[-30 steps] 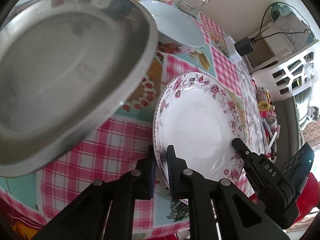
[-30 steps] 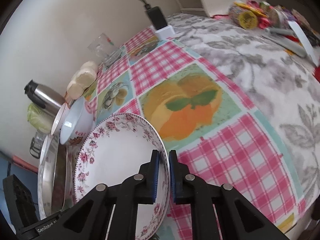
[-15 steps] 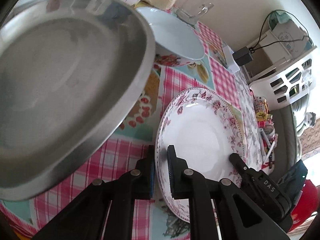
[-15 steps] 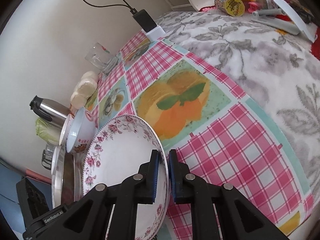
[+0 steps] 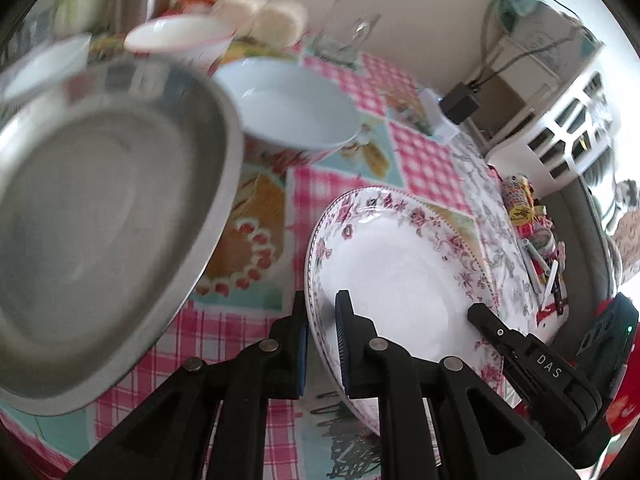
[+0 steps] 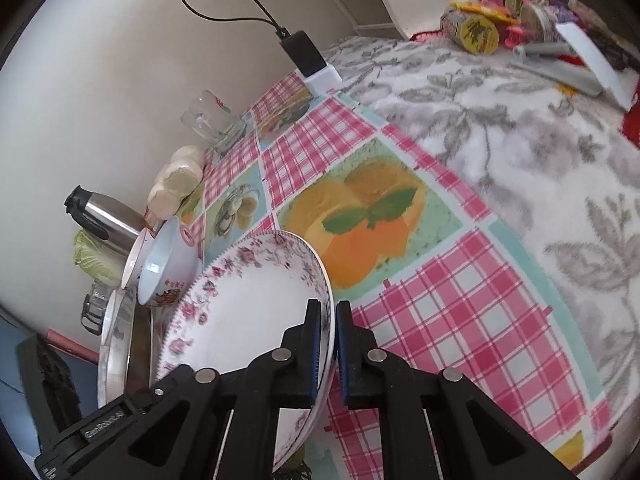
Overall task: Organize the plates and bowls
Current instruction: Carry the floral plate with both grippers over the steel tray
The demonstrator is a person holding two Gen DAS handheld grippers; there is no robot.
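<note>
Now the steel pan [image 5: 92, 208], round and dull grey, sits left of the floral plate [image 5: 400, 264], white with a pink rose rim, raised over the checked tablecloth [image 6: 440, 320]. Both the left gripper [image 5: 322, 322] and right gripper [image 6: 328, 336] are clamped on its opposite edges.

Floral plate [image 5: 400, 264]: rising off the checked tablecloth [image 5: 420, 156], tilting. Steel dish [image 5: 100, 220]: sliding lower-left in left view.

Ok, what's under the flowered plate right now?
Beneath the flowered plate, held at its rim by both grippers, lies the patchwork tablecloth. Whatever lies directly below its middle is hidden by the plate itself.
</note>
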